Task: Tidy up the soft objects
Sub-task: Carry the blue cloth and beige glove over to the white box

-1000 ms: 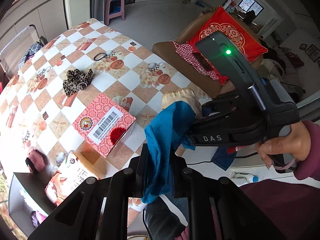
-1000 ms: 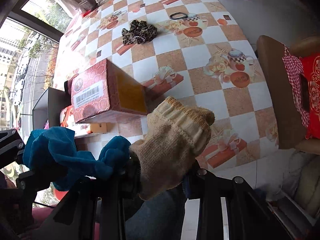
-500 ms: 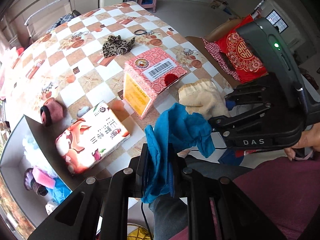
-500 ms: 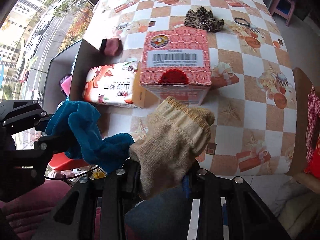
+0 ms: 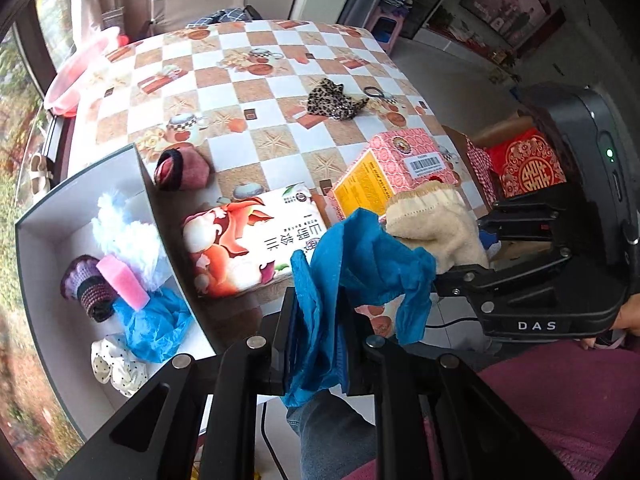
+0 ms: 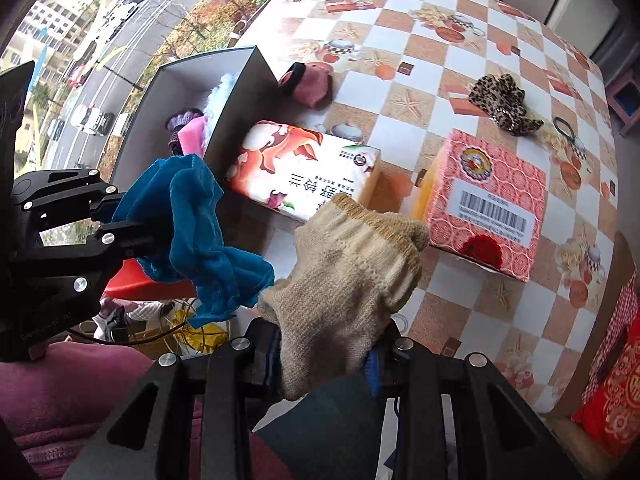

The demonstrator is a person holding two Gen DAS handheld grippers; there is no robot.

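Fingers: left point(image 5: 316, 344) clamped on blue cloth point(image 5: 360, 256) | right point(image 6: 328, 344) on beige glove point(image 6: 348, 272) | grey box point(image 5: 48, 216) now in view

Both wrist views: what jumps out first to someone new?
The bright blue cloth pinched in the left hand-held gripper and the beige knit glove clamped in the right hand-held gripper, side by side off the table's near edge. Next, the open grey box at the left, with soft items already inside, and the two printed cartons lying on the checkered tablecloth.
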